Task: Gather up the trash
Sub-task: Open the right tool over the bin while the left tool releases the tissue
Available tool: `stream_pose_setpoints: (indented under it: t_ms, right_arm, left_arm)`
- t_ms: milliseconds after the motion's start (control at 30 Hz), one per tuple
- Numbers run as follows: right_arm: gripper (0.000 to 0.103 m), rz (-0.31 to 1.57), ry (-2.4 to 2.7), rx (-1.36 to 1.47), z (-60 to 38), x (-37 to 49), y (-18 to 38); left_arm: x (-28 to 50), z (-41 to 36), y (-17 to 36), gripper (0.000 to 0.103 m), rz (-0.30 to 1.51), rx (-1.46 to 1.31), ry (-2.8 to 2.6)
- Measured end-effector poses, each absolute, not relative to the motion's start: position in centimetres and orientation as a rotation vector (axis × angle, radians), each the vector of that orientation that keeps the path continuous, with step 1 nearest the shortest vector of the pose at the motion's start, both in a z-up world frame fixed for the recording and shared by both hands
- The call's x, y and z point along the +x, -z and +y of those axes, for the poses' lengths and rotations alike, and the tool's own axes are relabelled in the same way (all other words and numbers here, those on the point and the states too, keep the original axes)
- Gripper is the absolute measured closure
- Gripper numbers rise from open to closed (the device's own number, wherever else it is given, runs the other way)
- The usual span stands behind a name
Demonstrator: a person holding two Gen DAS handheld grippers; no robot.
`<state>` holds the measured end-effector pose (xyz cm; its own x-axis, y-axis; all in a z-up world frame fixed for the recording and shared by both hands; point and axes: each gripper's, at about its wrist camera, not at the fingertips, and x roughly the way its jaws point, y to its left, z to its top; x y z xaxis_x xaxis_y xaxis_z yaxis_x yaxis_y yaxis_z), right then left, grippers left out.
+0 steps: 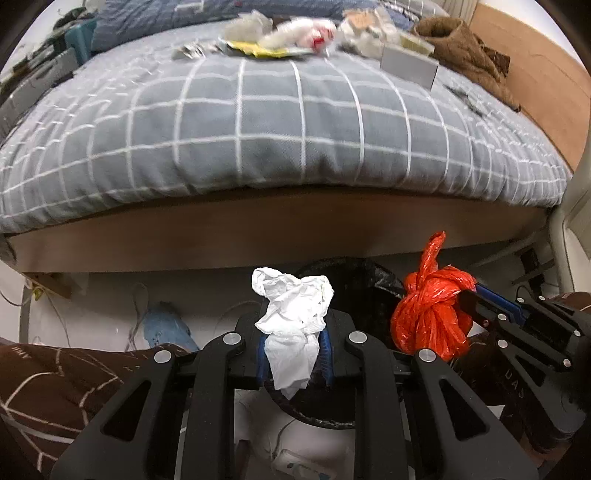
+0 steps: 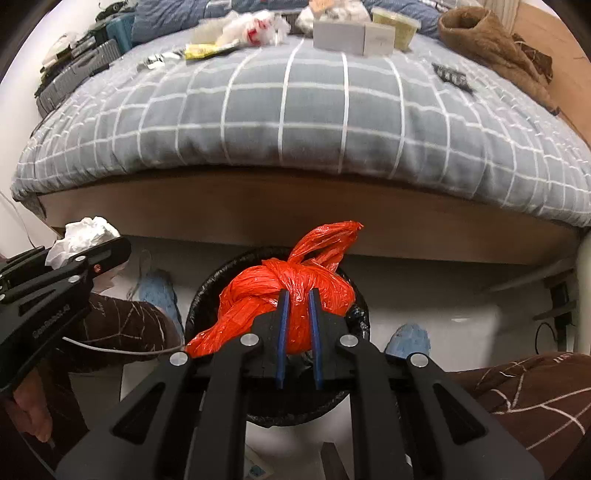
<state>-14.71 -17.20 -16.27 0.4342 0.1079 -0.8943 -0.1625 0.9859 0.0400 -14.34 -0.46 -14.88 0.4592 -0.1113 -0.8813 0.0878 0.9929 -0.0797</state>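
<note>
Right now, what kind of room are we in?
Most likely a bedroom. A bed with a grey checked duvet fills the view, a brown blanket is bunched at its far corner, and a black-lined trash bin sits on the floor by the bed frame.

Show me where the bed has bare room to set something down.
The near half of the checked duvet is bare, from the front edge back to the grey box. The far strip is crowded: wrappers, a tub, and a brown garment on the right.
</note>
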Motion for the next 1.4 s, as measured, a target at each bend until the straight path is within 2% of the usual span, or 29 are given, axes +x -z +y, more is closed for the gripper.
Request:
stream_pose_setpoints:
  t_ms: [667, 700, 833, 900, 1133, 1200, 1300, 1400]
  right_arm:
    - [0.089, 1.247, -0.231, -0.074, -14.8, -11.4, 22.4]
    - [0.087, 1.247, -0.234, -0.074, -14.6, -11.3, 22.4]
    - [0.058, 1.228, -0.223, -0.083, -14.4, -11.3, 22.1]
    - [0.053, 1.221, -0.216, -0.075, -14.7, -11.3, 21.9]
    - [0.025, 1.161, -0.121, -0.079, -17.5, -11.3, 20.1]
    - [0.022, 1.133, -0.081, -0.088, -18.7, -11.6, 19.3]
    - [0.01, 1.082, -0.047, -0.083, -20.8, -12.1, 17.9]
    - [0.009, 1.078, -0.019, -0.071, -22.3, -12.4, 17.5]
  left_arm:
    - [-12.0, 2.1, 19.6, 0.082, 1.209, -0.105, 0.079]
    - [-12.0, 2.4, 19.8, 0.082, 1.213, -0.11, 0.072]
    - [-11.8, 2.3, 20.0, 0.082, 1.214, -0.111, 0.062]
    - [-11.8, 2.2, 20.0, 0.082, 1.213, -0.107, 0.066]
    - [-11.5, 0.3, 19.8, 0.082, 1.211, -0.085, 0.098]
    - [-11.7, -0.8, 19.5, 0.082, 1.21, -0.071, 0.12]
    - [-11.9, -2.6, 19.1, 0.082, 1.206, -0.042, 0.146]
    - [-12.0, -3.8, 18.9, 0.082, 1.21, -0.03, 0.163]
